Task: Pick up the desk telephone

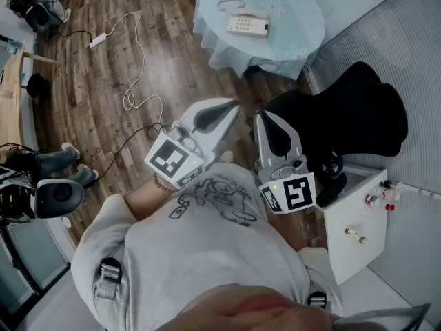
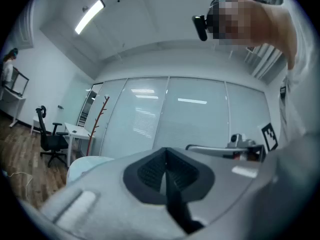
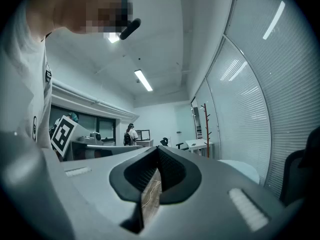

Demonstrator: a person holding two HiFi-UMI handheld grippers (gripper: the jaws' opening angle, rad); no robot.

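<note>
Grey shirt (image 1: 207, 254), then left hand-held gripper (image 1: 233, 105) and right hand-held gripper (image 1: 261, 117), closed, empty; chair (image 1: 358, 109) near telephone (image 1: 247, 25).

The desk telephone (image 1: 247, 25) you were to pick up was a flat, white, oblong set with rows of buttons on its upper face. It lay flat near the middle of the round table (image 1: 296, 19) under a pale blue cloth, well ahead of you. A pale curved piece, handset or cord, lay just beyond it.
</note>
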